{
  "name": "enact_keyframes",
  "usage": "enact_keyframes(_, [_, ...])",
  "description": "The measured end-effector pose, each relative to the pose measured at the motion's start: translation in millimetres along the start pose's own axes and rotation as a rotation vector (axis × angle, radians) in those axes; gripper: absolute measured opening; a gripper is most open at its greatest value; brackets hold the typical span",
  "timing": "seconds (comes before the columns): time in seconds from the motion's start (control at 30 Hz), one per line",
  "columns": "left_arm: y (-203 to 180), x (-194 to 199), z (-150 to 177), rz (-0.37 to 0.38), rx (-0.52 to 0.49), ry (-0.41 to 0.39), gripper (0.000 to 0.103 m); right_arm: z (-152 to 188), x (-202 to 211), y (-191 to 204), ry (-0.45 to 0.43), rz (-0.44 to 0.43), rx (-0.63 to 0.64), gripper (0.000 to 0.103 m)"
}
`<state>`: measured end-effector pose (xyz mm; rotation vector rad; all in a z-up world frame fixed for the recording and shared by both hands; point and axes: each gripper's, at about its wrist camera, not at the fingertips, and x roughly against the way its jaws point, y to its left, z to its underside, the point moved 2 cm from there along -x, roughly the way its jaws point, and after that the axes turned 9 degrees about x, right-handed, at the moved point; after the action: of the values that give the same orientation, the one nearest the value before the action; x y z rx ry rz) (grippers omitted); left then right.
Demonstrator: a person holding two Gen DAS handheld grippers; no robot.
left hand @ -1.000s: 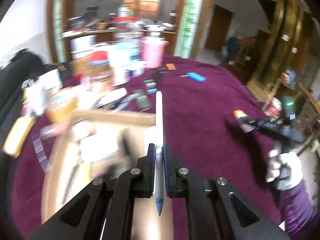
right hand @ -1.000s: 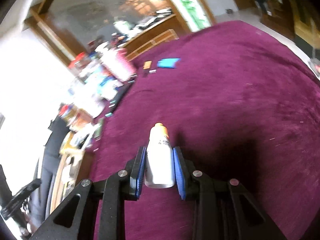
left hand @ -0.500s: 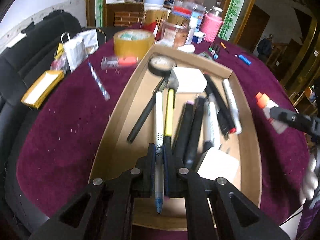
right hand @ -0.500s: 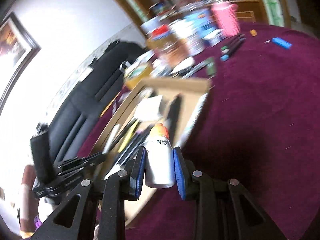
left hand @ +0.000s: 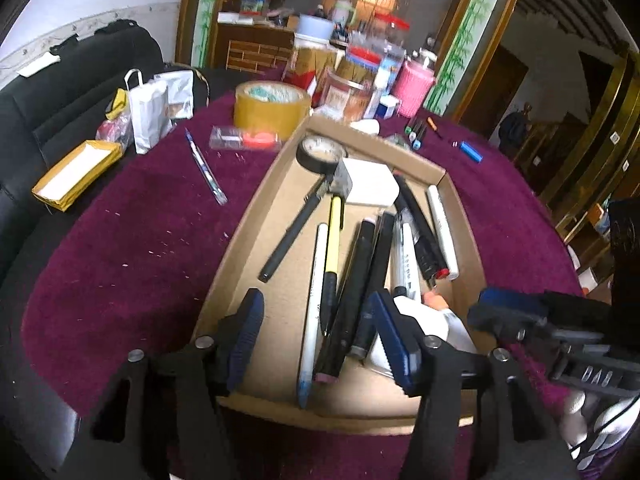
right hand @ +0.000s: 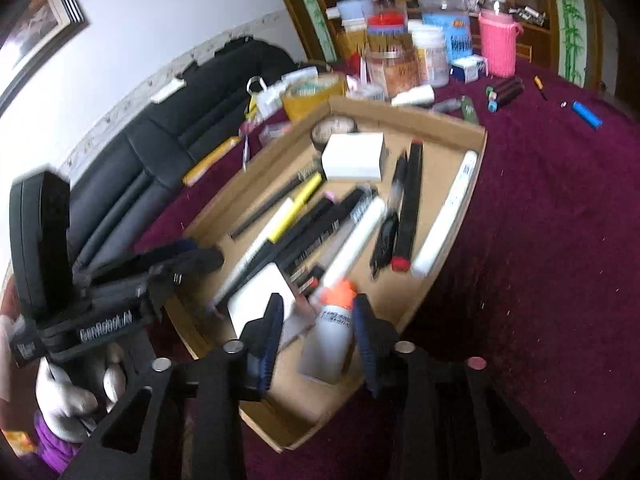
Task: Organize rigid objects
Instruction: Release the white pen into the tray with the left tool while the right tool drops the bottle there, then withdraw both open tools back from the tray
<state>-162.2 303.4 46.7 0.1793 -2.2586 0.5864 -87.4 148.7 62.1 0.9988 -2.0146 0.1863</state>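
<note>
Cardboard tray (left hand: 240,240), one white pen (left hand: 312,312), one bottle (right hand: 332,340), two white boxes (right hand: 354,156).

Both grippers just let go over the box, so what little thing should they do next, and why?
Probably lift both straight up and out. The left gripper is opening, and the white pen lies loose in the cardboard box. The right gripper is opening too, with the orange-capped bottle between its pads but seemingly no longer squeezed. Rising straight should avoid knocking either one.
</note>
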Motion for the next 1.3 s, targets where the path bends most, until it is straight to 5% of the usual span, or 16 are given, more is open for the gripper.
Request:
enact_keyframes(0.1, [3.3, 20.7, -2.6, -0.002, 0.008, -0.067, 0.063, -16.1, -4.6, 8.1, -0.016, -0.010, 0.006, 0.048])
enact_keyframes(0.23, [10.0, 50.1, -7.2, -0.048, 0.035, -0.182, 0.074, -30.8, -36.1, 25.0, 0.010, -0.151, 0.001, 0.048])
enact_keyframes(0.4, [-0.7, 95.0, -6.4, -0.215, -0.032, -0.423, 0.095, -11.1, -65.0, 36.1, 0.133, -0.337, -0.029, 0.047])
enact_keyframes(0.5, [-14.2, 111.4, -5.5, -0.267, -0.072, -0.518, 0.103, -0.5, -50.4, 35.1, 0.133, -0.343, -0.018, 0.047])
enact_keyframes(0.6, [-32.3, 110.5, -4.8, -0.223, -0.108, -0.501, 0.103, 6.5, -18.2, 26.9, 0.050, -0.265, 0.008, 0.047])
enact_keyframes(0.73, [-40.2, 93.5, -11.3, -0.063, -0.075, -0.388, 0.103, 15.5, 34.1, 10.7, -0.096, -0.091, 0.030, 0.052])
enact_keyframes(0.9, [-54.9, 108.8, -8.0, -0.086, -0.081, -0.476, 0.103, 41.2, 106.1, -11.9, -0.316, 0.227, 0.051, 0.091])
enact_keyframes(0.97, [-64.5, 118.6, -2.3, -0.097, -0.100, -0.527, 0.103, 53.2, 122.4, -17.6, -0.387, 0.344, 0.050, 0.098])
enact_keyframes(1.17, [-82.3, 99.5, 3.6, -0.043, -0.080, -0.435, 0.103, 63.7, 109.9, -21.2, -0.362, 0.453, 0.081, 0.102])
enact_keyframes(1.3, [-87.8, 65.2, 12.7, -0.186, -0.072, -0.348, 0.103, 70.4, 96.4, -13.4, -0.327, 0.457, 0.108, 0.102])
